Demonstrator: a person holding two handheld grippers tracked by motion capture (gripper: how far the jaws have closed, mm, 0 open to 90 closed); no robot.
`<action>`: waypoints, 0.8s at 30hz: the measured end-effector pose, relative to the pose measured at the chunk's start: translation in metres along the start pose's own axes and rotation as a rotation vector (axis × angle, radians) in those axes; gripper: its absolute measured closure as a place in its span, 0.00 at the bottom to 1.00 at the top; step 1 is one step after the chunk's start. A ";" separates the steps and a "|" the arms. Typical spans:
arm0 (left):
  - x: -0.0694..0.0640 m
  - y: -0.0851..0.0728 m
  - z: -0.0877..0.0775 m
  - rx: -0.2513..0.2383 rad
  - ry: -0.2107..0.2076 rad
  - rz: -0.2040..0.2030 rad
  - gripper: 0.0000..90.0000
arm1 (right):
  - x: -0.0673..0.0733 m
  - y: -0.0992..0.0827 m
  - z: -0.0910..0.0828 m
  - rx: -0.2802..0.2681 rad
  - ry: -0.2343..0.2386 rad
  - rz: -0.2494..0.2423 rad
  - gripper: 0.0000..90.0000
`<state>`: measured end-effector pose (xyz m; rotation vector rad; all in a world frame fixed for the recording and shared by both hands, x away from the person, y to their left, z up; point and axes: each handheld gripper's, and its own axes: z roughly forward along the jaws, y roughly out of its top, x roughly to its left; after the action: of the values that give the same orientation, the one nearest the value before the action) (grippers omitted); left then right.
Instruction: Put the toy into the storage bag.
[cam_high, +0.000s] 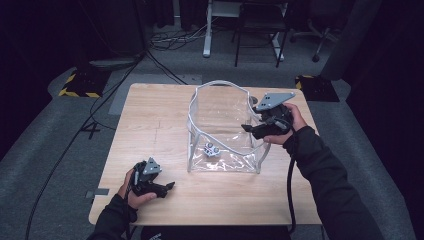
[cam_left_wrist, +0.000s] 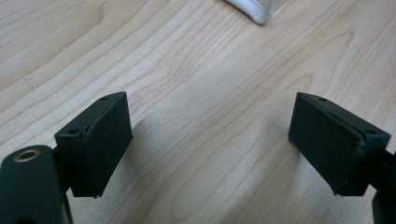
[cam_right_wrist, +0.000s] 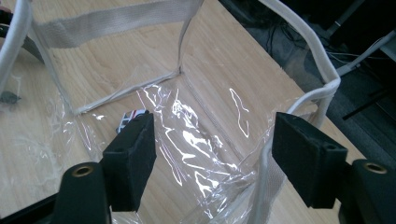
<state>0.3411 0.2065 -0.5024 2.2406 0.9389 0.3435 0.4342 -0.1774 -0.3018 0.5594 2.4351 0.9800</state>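
Two grippers open, one at the bag's rim

Two black jaws of the right gripper stand apart over the near edge of the bag, with clear plastic and a stretch of white trim between them; the pads do not press on either. No earlier moment can be held against this one, so only the gap itself can be told: middling, neither wide nor narrow. Past the left-hand jaw in the right gripper view, a small toy with red and white markings lies on the bag's floor, partly hidden by that jaw. From the high view the right gripper sits at the bag's right wall, pointing in toward it, held by the right hand.

Jaws of the left gripper are spread wide over bare wood with nothing between them. A white corner of the bag shows beyond them at the top edge of that view. In the high view the left gripper rests low near the front left of the tabletop, well apart from the bag, gripped by the left hand.

The bag stands upright and open near the tabletop's middle, its rim held in shape by white piping. The toy lies inside it, toward the front.
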 end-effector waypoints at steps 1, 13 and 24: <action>0.000 0.000 0.000 0.000 0.000 0.000 0.15 | 0.000 0.000 0.000 -0.005 -0.003 -0.003 0.31; 0.000 0.000 0.000 0.001 -0.001 0.000 0.15 | -0.002 0.000 -0.005 -0.043 -0.095 0.035 0.23; 0.000 0.000 0.000 0.001 -0.001 0.000 0.15 | -0.009 -0.005 -0.012 -0.071 -0.132 0.060 0.24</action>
<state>0.3411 0.2066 -0.5023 2.2412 0.9386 0.3426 0.4336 -0.1915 -0.2950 0.6541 2.2699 1.0166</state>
